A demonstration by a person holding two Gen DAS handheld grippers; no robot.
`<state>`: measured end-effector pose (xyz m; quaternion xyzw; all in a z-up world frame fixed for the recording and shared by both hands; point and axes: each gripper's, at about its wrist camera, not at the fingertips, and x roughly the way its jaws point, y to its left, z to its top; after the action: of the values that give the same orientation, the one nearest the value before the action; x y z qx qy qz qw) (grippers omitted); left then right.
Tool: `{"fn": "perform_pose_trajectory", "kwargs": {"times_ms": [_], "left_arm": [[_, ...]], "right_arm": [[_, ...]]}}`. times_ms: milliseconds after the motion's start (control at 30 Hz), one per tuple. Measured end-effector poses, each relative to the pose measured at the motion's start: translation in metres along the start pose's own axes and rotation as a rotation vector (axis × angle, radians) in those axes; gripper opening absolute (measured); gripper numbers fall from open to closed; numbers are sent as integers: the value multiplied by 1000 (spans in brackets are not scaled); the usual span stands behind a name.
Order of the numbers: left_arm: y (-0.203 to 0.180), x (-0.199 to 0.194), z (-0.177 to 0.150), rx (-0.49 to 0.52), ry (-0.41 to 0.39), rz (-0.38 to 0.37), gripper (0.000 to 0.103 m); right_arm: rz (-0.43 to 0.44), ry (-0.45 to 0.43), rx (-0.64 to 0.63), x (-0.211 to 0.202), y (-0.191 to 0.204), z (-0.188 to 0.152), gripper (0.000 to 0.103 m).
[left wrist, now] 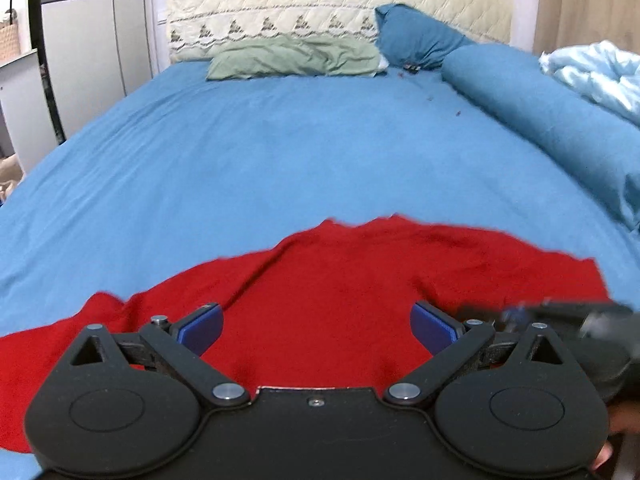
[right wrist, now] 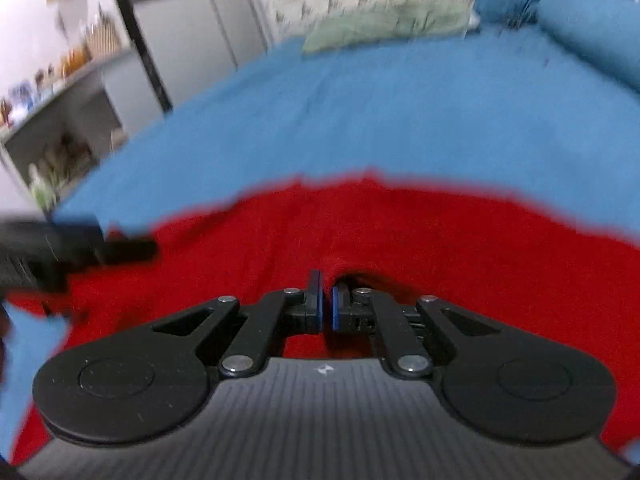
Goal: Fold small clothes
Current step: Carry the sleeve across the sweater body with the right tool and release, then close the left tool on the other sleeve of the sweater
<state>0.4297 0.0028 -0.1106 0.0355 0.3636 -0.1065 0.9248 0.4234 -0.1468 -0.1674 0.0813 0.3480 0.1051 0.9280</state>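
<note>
Here, a red garment (left wrist: 320, 300) spread flat on the blue bed sheet (left wrist: 280, 152), near the foot of the bed. Above it, the left gripper (left wrist: 318, 326), blue-padded fingers (left wrist: 202, 326) spread wide, nothing between them. Just to its right, the right gripper (right wrist: 326, 304), fingers nearly closed, pinching a raised fold of the red cloth. Farther up the bed, a green pillow (left wrist: 292, 58) and a blue bolster (left wrist: 540, 108). Right wrist view blurred.

Big bed (left wrist: 280, 140) in blue sheets, with a cream quilted headboard (left wrist: 320, 4), a green pillow (left wrist: 292, 58), blue pillow (left wrist: 416, 36) and a pale blue duvet (left wrist: 596, 72) bunched at right. Grey wardrobe (left wrist: 88, 40) left, cluttered shelf (right wrist: 60, 76) beside it.
</note>
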Motion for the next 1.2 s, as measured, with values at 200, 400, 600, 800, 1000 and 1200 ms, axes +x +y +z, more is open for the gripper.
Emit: {"fn": "perform_pose_trajectory", "kwargs": {"times_ms": [200, 400, 600, 800, 1000, 1200], "left_arm": [[-4, 4, -11, 25, 55, -80, 102], [-56, 12, -10, 194, 59, -140, 101], [-115, 44, -13, 340, 55, -164, 81], [-132, 83, -14, 341, 101, -135, 62], [-108, 82, -3, 165, 88, -178, 8], [-29, 69, -24, -263, 38, -253, 8]], "right_arm": [[0, -6, -2, -9, -1, -27, 46], [-130, 12, -58, -63, -18, -39, 85], [-213, 43, 0, -116, -56, -49, 86], [-271, 37, 39, -140, -87, -58, 88], [-240, 13, 150, -146, -110, -59, 88], [-245, -19, 205, -150, -116, -59, 88]]}}
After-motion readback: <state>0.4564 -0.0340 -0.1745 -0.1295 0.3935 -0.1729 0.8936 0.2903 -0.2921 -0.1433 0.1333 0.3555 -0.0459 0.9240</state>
